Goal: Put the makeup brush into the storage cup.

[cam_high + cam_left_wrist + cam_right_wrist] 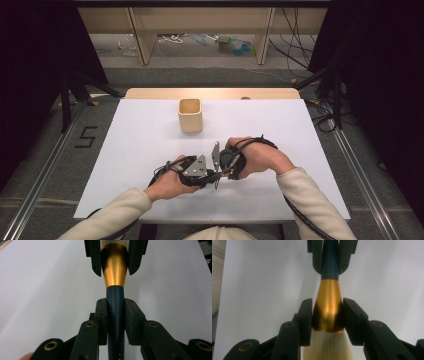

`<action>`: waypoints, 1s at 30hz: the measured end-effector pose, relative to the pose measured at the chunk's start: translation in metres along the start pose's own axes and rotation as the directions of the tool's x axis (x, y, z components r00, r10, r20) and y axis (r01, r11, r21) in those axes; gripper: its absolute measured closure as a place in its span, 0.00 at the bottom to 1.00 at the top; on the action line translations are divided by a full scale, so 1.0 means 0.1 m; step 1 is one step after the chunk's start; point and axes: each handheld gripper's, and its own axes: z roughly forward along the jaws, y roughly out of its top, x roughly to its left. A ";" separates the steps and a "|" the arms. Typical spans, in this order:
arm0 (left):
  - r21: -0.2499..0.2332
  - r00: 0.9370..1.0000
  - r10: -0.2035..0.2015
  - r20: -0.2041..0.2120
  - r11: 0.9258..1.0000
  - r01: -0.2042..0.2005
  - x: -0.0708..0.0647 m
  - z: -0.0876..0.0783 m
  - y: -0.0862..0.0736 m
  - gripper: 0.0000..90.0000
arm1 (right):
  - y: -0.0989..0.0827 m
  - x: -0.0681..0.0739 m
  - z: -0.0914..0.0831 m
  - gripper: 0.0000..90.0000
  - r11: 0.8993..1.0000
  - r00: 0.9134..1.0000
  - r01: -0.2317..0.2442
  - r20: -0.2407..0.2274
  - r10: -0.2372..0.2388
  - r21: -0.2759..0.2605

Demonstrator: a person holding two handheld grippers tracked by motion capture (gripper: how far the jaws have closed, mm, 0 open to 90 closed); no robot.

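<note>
i have a makeup brush (115,305) held between both my tongs, just above the white desk (150,135) and near its six o'clock edge. in the left gripper view my left tongs (115,315) are pressed together on the brush's dark blue handle, a pad flat against each side of it. the handle runs up toward twelve o'clock in that view, widens into a gold ferrule (115,267), and there the right tongs come down from the top edge and clamp it.

in the right gripper view the picture is reversed: my right tongs (327,315) pinch the gold ferrule at its widest part, with the pale bristles (327,347) spilling out toward six o'clock between the arms, and the blue handle going off to twelve o'clock into the left tongs.

from the high view my left hand (167,182) and right hand (257,157) meet near the middle of the desk's near half, the tongs tip to tip; the brush itself is too small to make out there, though it seems to lie level between them. a beige square cup (190,115) stands upright at about twelve o'clock from my hands, well apart from them, toward the far edge of the desk.
</note>
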 end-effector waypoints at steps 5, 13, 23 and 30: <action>0.011 1.000 -0.011 -0.003 1.000 0.011 0.00 -0.02 0.00 0.83 | -0.01 -0.01 -0.02 0.58 0.998 0.998 -0.066 0.007 0.066 -0.007; 0.003 1.000 -0.013 -0.018 1.000 0.013 0.02 -0.04 0.00 0.83 | -0.06 -0.08 -0.08 0.33 0.968 0.978 -0.197 0.039 0.205 -0.157; -0.023 0.999 -0.032 -0.033 0.999 0.031 0.03 -0.05 -0.01 0.83 | -0.22 -0.09 -0.22 0.23 0.938 0.959 -0.241 0.087 0.269 -0.249; -0.029 0.998 -0.045 -0.039 0.999 0.044 0.04 -0.08 0.00 0.83 | -0.44 -0.08 -0.33 0.21 0.883 0.929 -0.314 0.081 0.362 -0.350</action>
